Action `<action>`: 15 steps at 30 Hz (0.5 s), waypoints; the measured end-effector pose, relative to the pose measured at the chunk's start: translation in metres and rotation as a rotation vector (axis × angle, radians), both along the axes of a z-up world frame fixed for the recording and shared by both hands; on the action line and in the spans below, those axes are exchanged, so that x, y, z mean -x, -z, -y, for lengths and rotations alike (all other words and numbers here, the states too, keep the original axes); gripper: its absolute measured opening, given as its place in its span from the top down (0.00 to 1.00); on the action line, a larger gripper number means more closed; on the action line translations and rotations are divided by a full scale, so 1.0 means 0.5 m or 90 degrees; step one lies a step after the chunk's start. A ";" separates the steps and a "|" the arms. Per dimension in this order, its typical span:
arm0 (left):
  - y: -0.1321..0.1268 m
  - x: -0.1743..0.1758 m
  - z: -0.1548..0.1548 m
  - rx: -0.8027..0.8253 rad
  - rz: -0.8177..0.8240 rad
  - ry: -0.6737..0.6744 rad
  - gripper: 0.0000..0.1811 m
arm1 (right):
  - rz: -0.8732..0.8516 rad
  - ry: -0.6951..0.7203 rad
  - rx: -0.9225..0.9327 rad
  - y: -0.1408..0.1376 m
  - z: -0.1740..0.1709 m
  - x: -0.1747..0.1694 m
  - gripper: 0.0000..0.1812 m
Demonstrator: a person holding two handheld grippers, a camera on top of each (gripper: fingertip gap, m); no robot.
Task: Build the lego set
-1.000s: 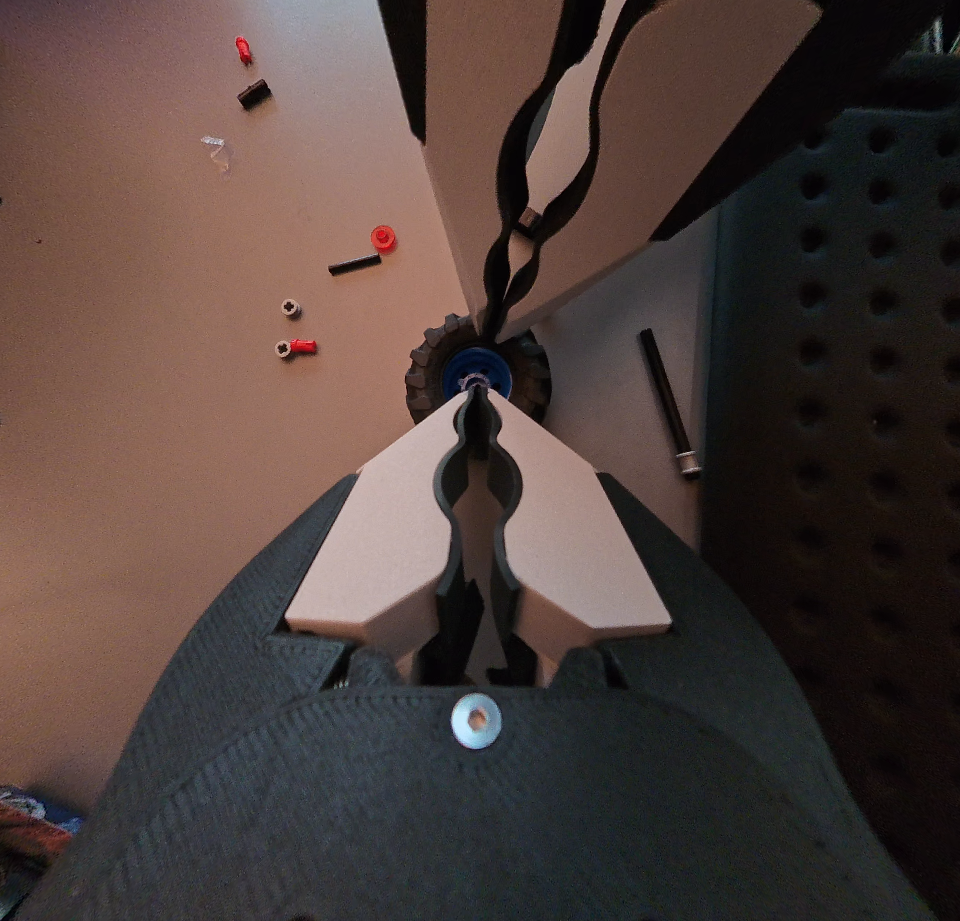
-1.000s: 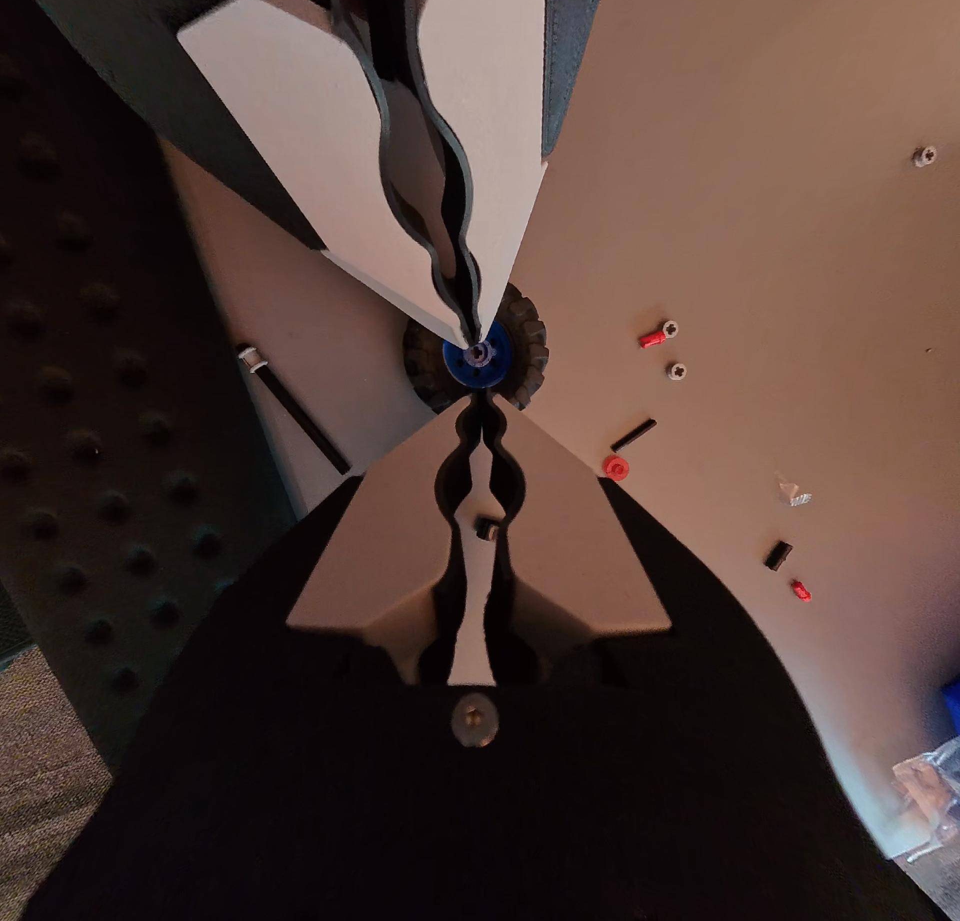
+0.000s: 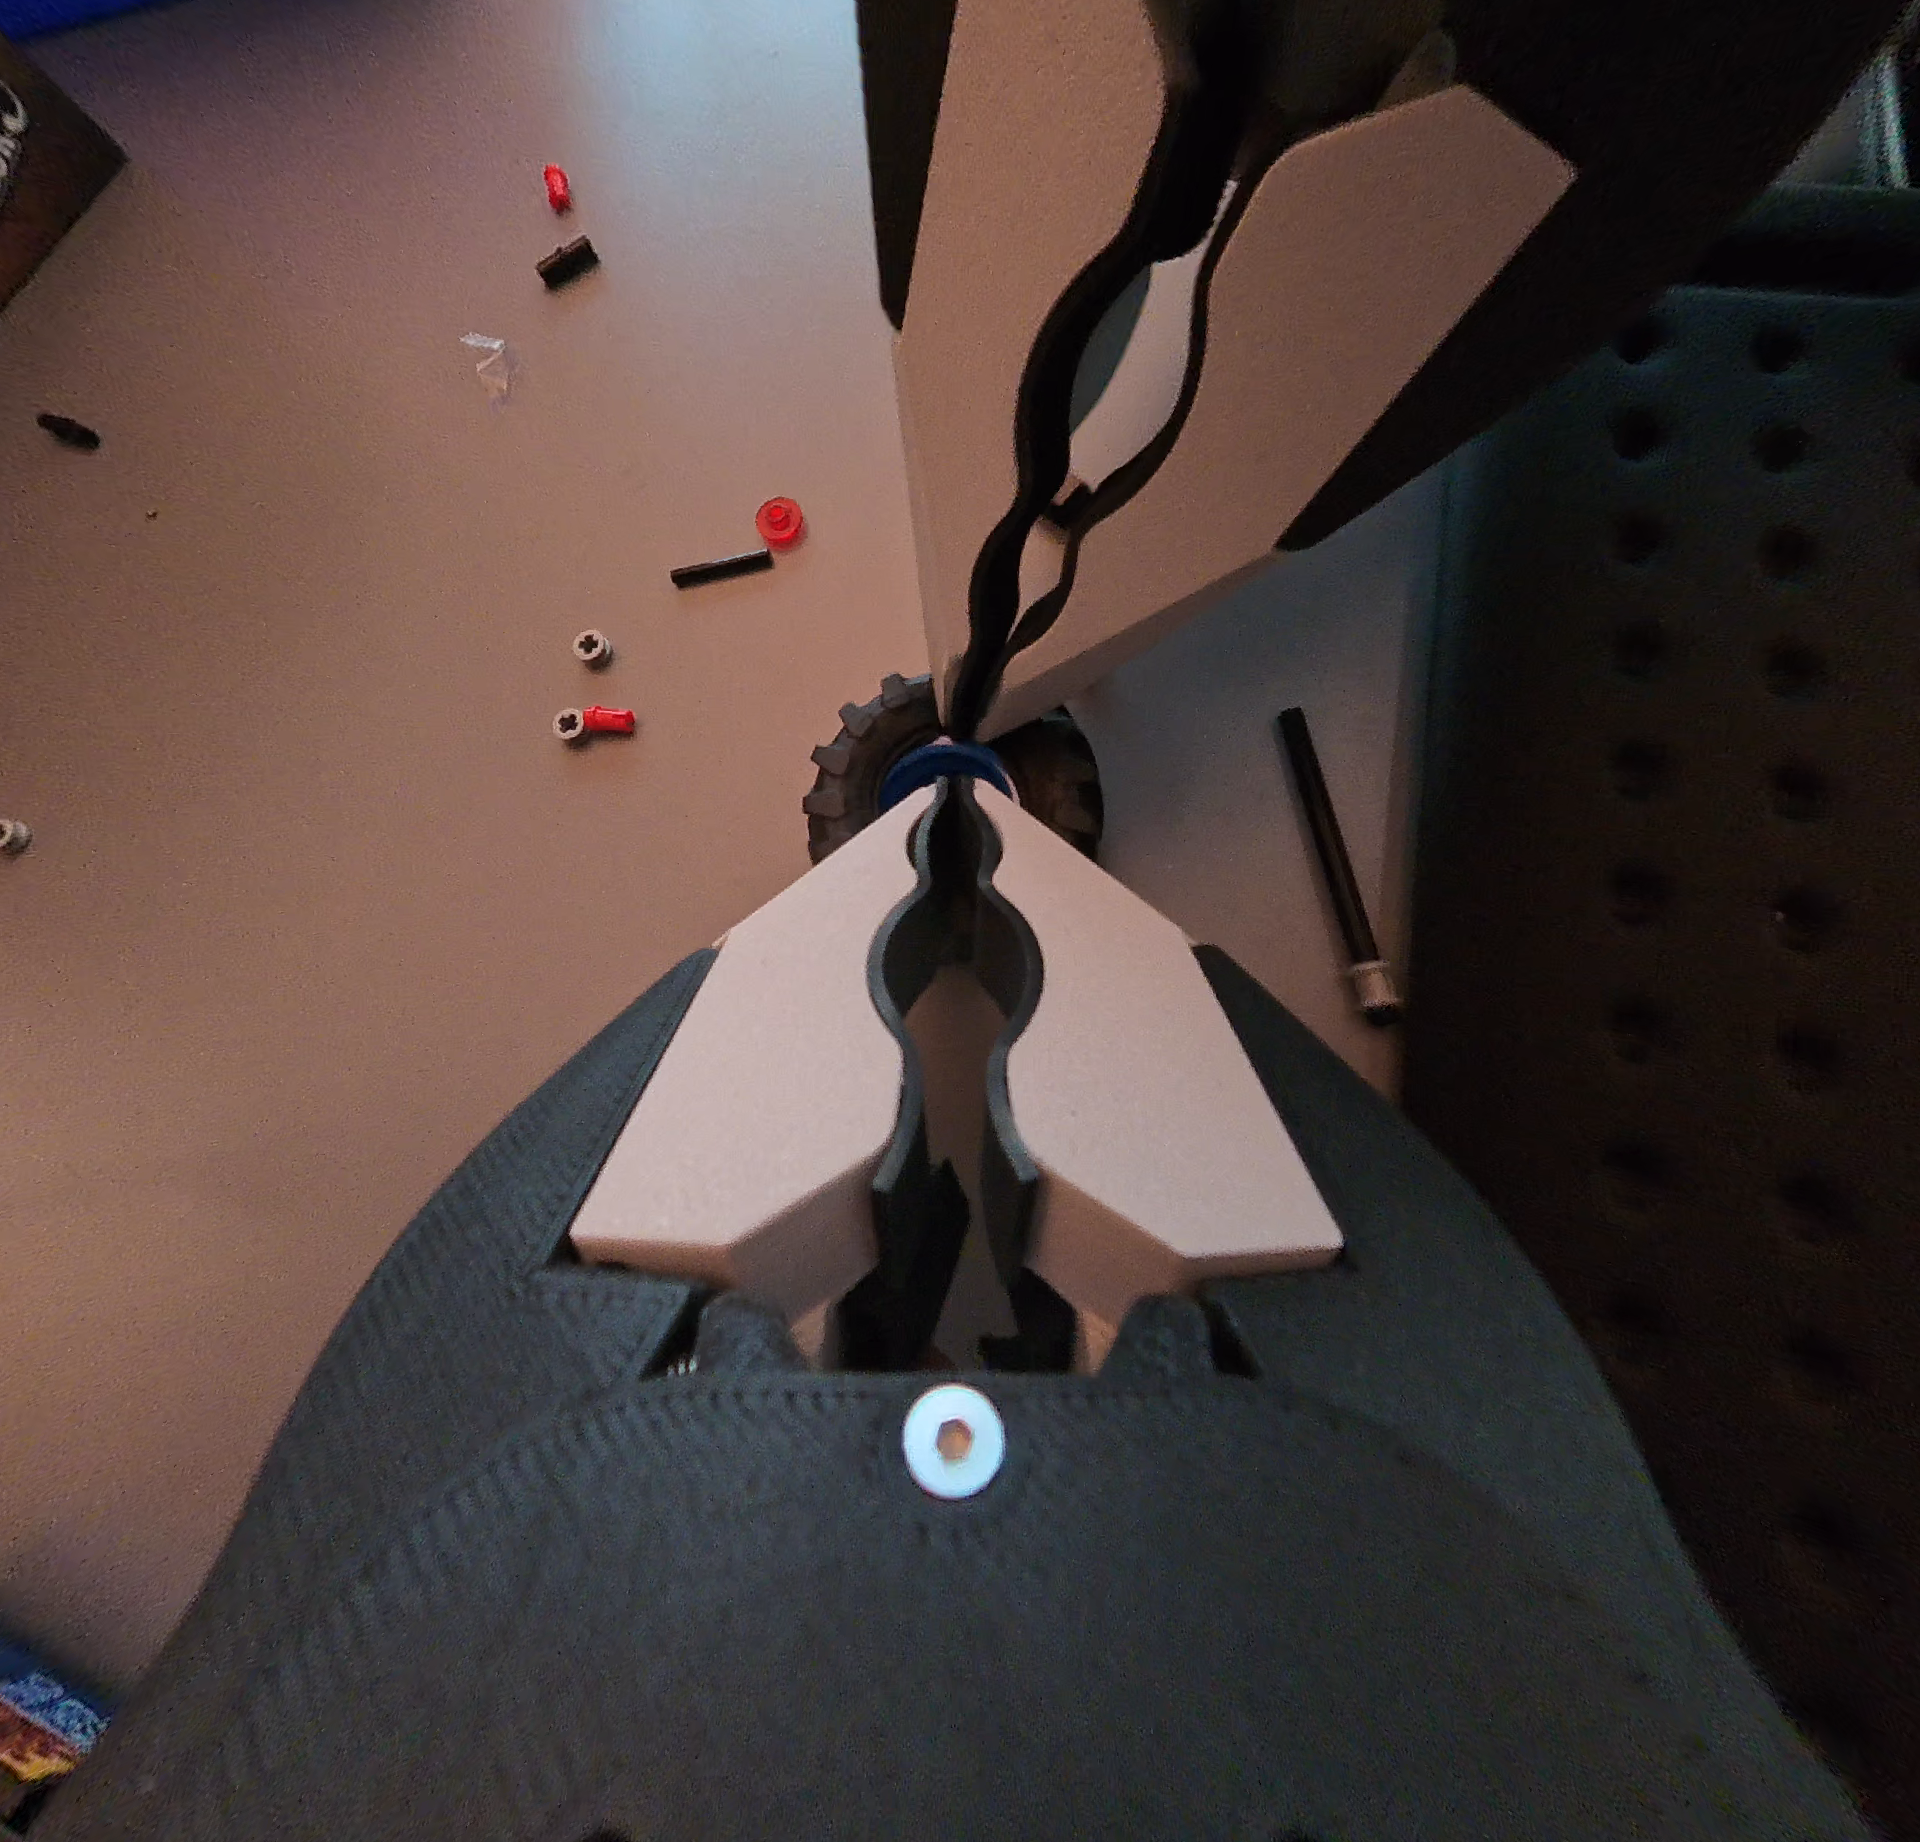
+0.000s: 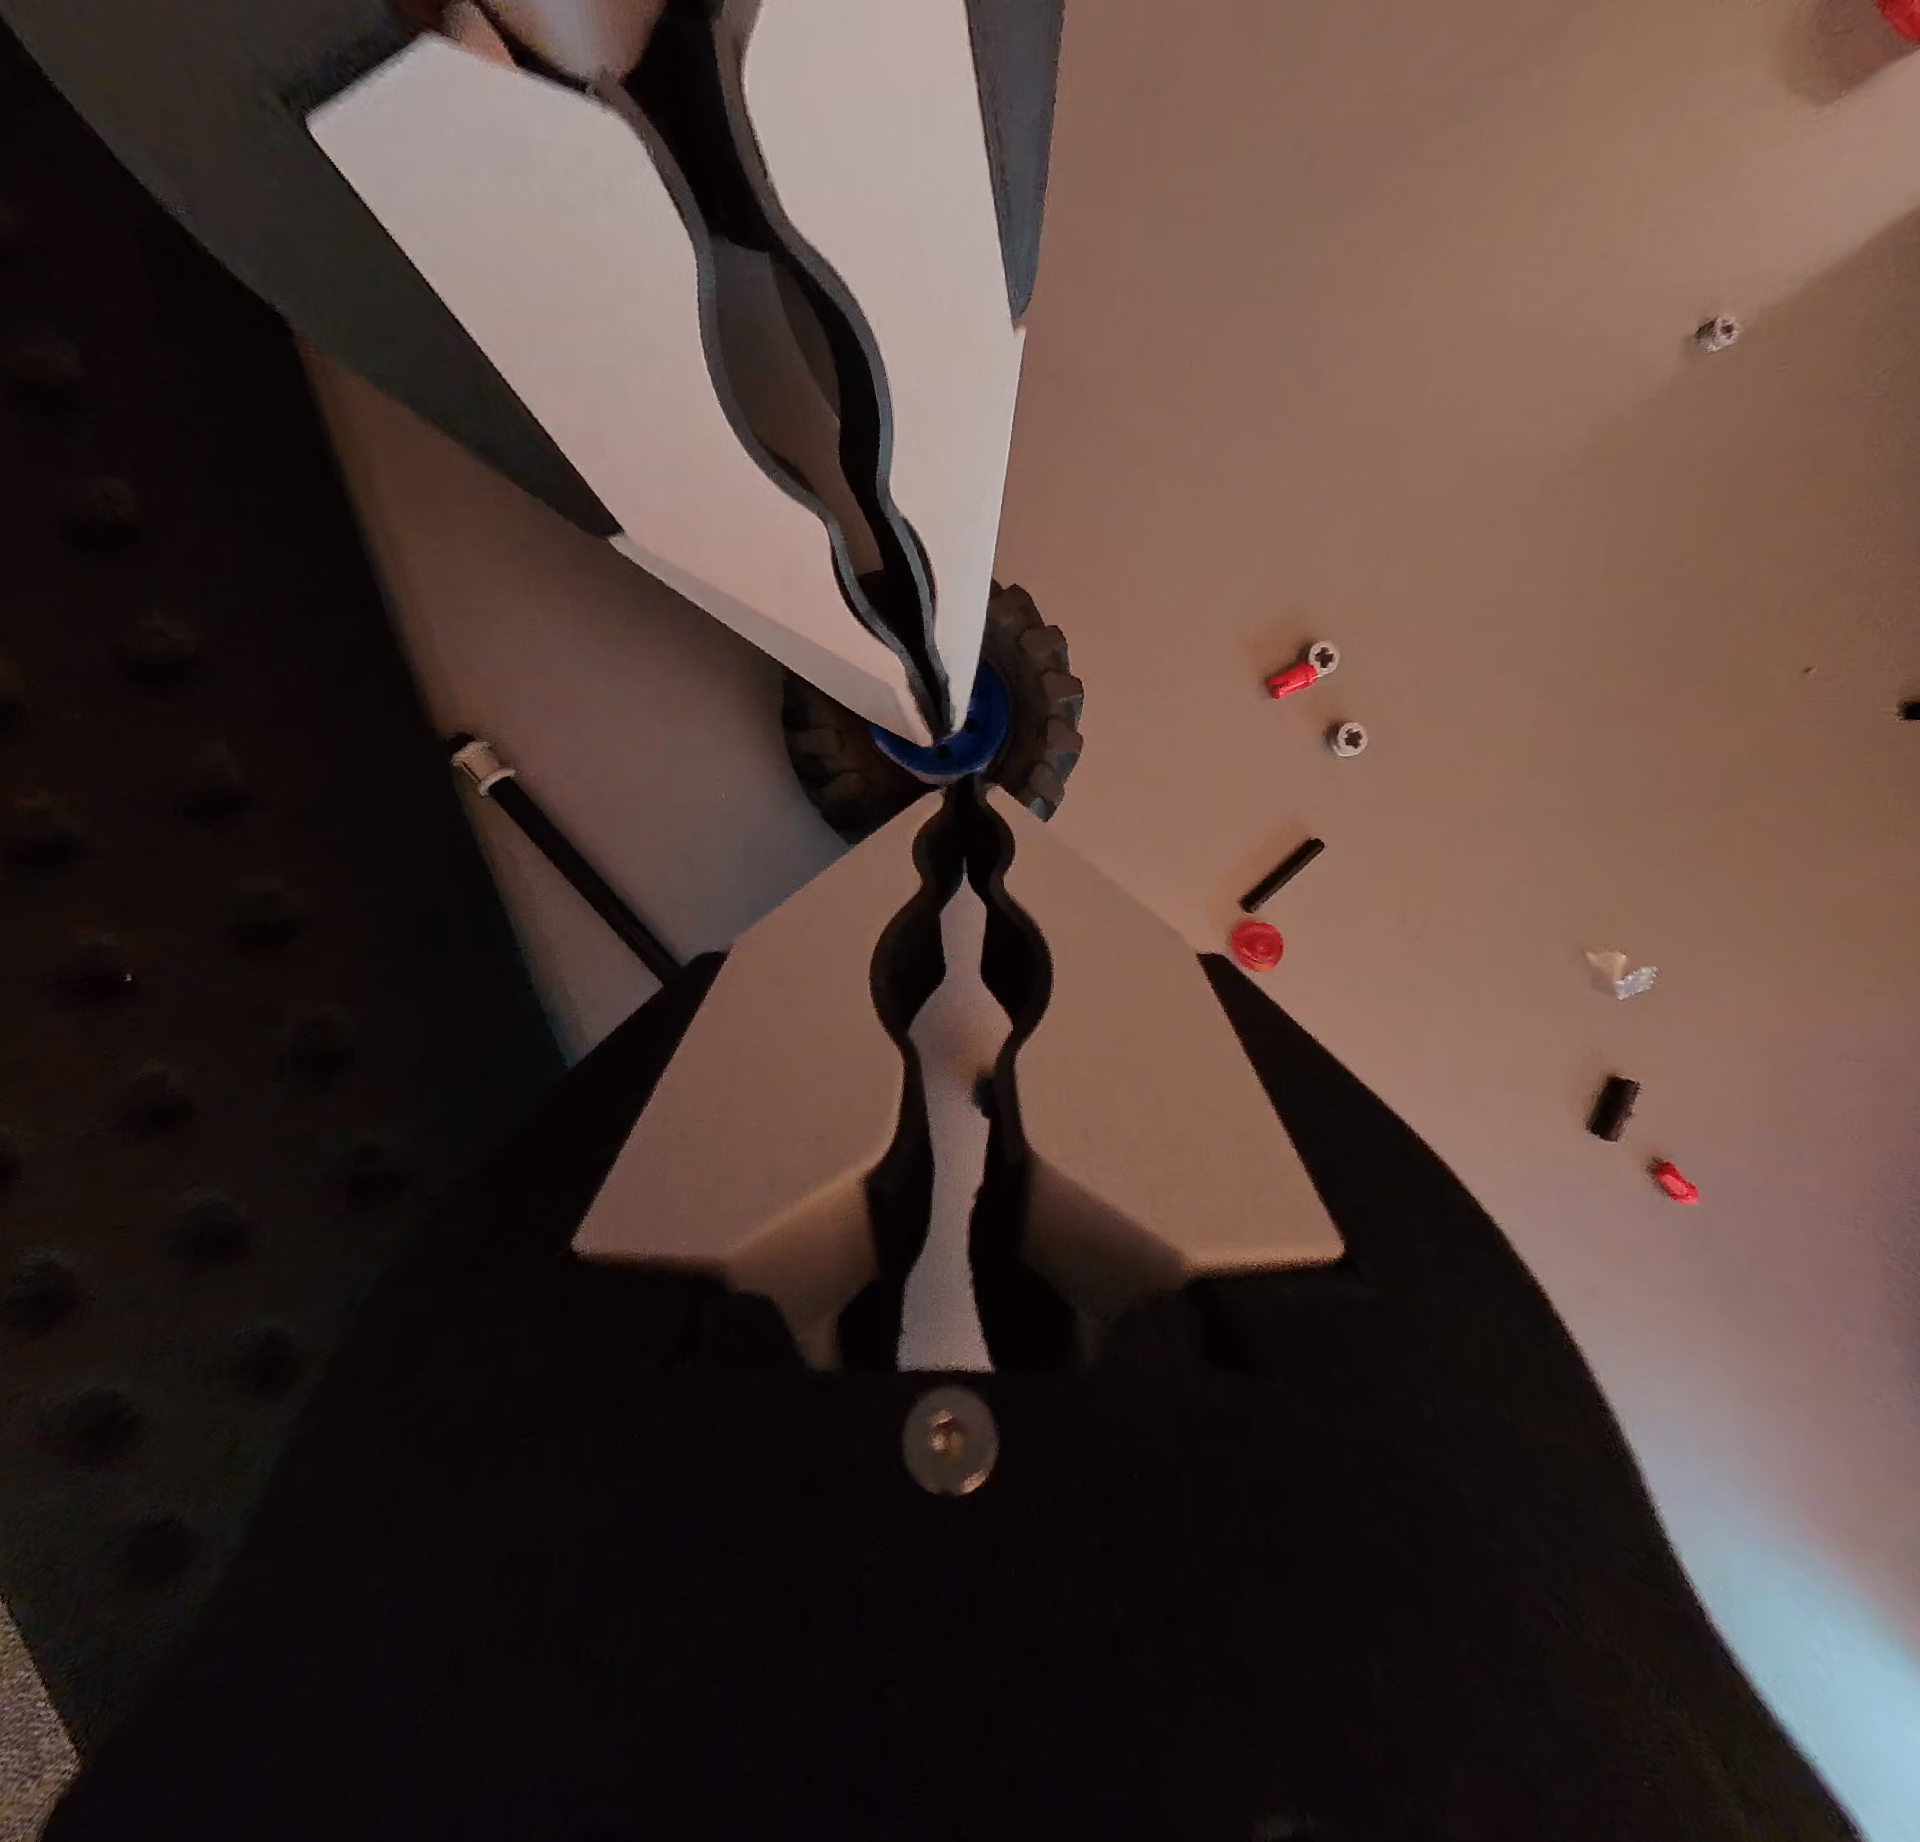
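A small wheel with a black knobby tyre [image 3: 854,743] and a blue hub [image 3: 914,766] sits tilted on the tan table [image 3: 312,1013]. My left gripper [image 3: 951,793] is shut with its tips on the near edge of the hub. My right gripper [image 3: 966,724] comes in from above, shut, with its tips on the far edge. In the right wheel view the tyre [image 4: 1044,696] and hub [image 4: 971,727] lie just past my right gripper [image 4: 961,793]. The left gripper [image 4: 938,720] points down at the hub from above. The hub's middle is hidden by the fingertips.
Loose pieces lie left of the wheel: a red stud [image 3: 779,523], a short black axle [image 3: 722,568], a grey bush [image 3: 592,646], a red-and-grey pin [image 3: 594,722]. A long black axle [image 3: 1335,857] lies to the right beside a dark perforated panel [image 3: 1683,857]. Both grippers' tips are close together, under 4 cm apart. Left tips and right tips are each some 7 centimeters from the long black axle [image 3: 1335,857]. It is also in sight in the right wrist view [image 4: 578,869].
The wheel lay flat with its hub face up; now it is tipped on edge, showing its tread. Both grippers stay shut at the hub, and both cameras have shifted a little.
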State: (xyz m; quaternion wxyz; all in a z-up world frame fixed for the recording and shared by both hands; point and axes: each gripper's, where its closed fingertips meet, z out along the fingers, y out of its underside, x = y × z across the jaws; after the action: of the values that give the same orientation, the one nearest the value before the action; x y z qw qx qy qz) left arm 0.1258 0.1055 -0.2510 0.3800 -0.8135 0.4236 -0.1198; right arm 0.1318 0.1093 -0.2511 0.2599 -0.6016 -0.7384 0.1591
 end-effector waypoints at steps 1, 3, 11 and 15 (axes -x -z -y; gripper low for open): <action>-0.006 0.001 0.006 -0.005 0.001 0.016 1.00 | 0.006 -0.002 -0.015 -0.002 0.000 0.000 1.00; -0.015 0.004 0.020 -0.007 -0.008 0.035 1.00 | 0.000 -0.008 -0.010 -0.005 -0.001 0.001 1.00; -0.009 -0.008 0.043 -0.002 -0.051 0.096 1.00 | 0.007 -0.020 0.020 -0.006 0.008 0.011 1.00; -0.006 -0.012 0.048 -0.028 -0.056 0.106 1.00 | -0.008 -0.020 0.033 -0.005 0.011 0.012 1.00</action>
State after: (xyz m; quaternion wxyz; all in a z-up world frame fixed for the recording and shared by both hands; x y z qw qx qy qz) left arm 0.1317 0.0816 -0.2480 0.3674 -0.7715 0.5085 -0.1063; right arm 0.1256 0.1039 -0.2487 0.2466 -0.5957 -0.7414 0.1861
